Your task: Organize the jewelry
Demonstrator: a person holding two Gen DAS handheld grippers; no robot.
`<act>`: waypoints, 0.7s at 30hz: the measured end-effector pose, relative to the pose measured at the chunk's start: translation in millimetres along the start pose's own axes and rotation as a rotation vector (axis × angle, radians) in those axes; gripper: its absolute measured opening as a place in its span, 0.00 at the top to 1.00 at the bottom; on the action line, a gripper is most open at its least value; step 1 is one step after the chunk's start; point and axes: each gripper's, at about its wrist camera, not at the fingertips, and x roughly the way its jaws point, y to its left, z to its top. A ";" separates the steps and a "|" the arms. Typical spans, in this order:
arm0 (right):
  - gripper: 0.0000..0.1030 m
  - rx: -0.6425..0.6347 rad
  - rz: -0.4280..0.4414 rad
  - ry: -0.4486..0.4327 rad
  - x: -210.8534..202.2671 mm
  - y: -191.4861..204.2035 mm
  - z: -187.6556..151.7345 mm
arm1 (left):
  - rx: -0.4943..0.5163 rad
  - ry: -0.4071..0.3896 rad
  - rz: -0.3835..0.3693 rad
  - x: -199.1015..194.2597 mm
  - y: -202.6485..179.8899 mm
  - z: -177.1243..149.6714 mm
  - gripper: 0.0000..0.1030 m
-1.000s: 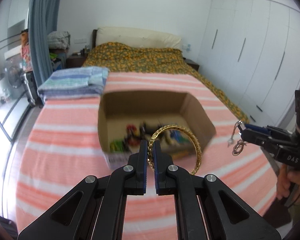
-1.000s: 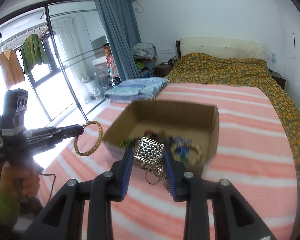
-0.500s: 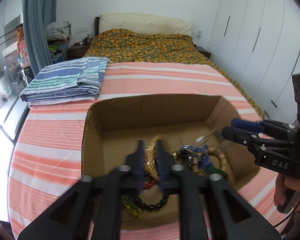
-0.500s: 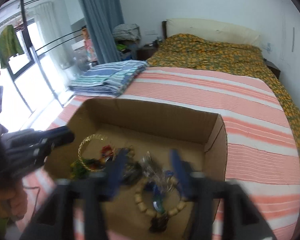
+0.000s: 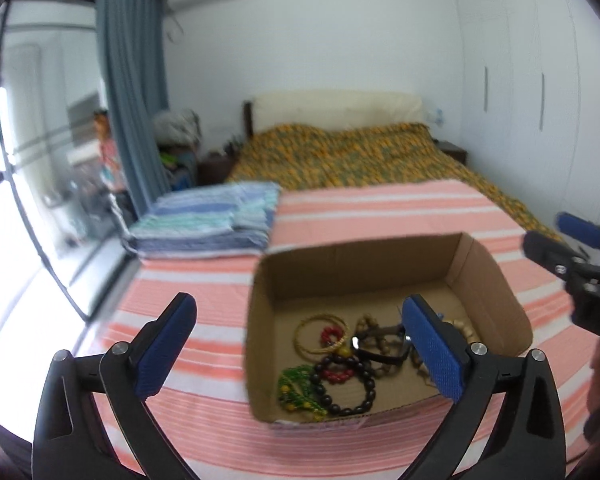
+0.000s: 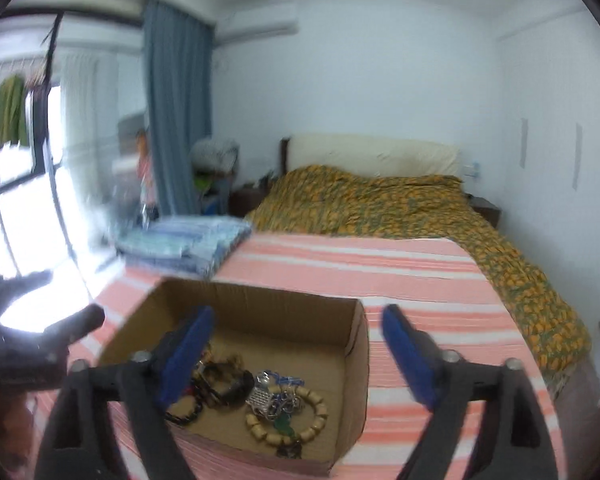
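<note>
Both your left gripper (image 5: 300, 344) and right gripper (image 6: 296, 360) have just been opening; their jaws stand wide with nothing between them. The jewelry lies in the cardboard box (image 5: 496, 280) on the striped bed. The gold bangle (image 5: 320, 334) is stiff, light and slippery — pinch across its rim. The bead bracelets (image 5: 346, 388) are limp — grip several beads.
</note>
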 end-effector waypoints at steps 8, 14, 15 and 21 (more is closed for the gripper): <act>0.07 0.058 0.025 0.107 -28.4 6.0 -5.7 | -0.035 -0.023 -0.002 -46.6 -2.4 -12.5 0.00; 0.07 0.029 0.027 0.197 -43.4 21.6 -12.6 | -0.066 0.093 0.005 -49.6 -1.0 -13.7 0.00; 0.07 0.022 0.027 0.202 -46.3 23.7 -13.3 | -0.065 0.110 0.000 -50.2 -0.9 -13.2 0.00; 0.07 -0.005 0.029 0.200 -64.4 34.2 -7.7 | -0.049 0.131 -0.014 -69.0 -1.8 -13.1 0.00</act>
